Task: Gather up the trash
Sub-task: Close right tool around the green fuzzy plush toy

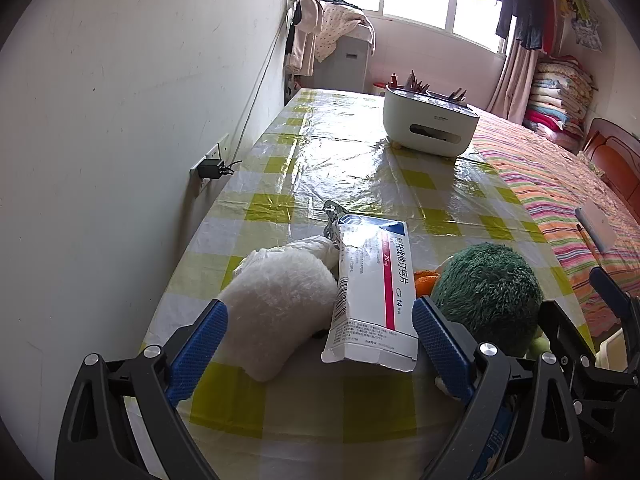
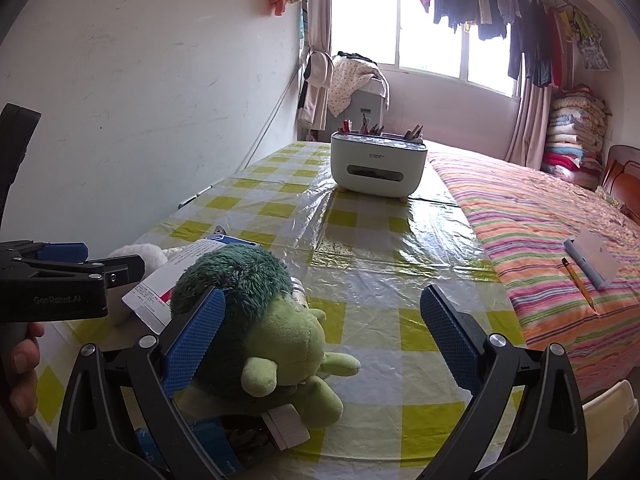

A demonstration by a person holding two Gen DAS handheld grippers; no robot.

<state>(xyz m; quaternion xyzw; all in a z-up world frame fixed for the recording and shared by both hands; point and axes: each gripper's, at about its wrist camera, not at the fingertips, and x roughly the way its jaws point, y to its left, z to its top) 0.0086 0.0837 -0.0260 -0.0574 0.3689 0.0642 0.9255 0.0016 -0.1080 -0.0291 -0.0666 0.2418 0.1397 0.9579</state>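
A white medicine box [image 1: 370,292] with a red stripe lies on the checked tablecloth [image 1: 360,168], leaning against a white crumpled foam wrap [image 1: 276,304]. A silver foil scrap [image 1: 331,220] lies behind the box. My left gripper [image 1: 320,336] is open, its blue fingers on either side of the box and the wrap. My right gripper [image 2: 320,332] is open and empty over the table, its left finger [image 2: 196,340] against a green plush toy [image 2: 264,320]. The box also shows in the right wrist view [image 2: 168,280], partly hidden by the toy.
A white desk organizer [image 1: 428,124] with pencils stands at the table's far end. A striped bed [image 2: 560,232] with a notebook [image 2: 592,258] and a pen runs along the right. A wall with a plugged-in socket [image 1: 212,166] borders the left. Something orange [image 1: 426,282] peeks out beside the toy.
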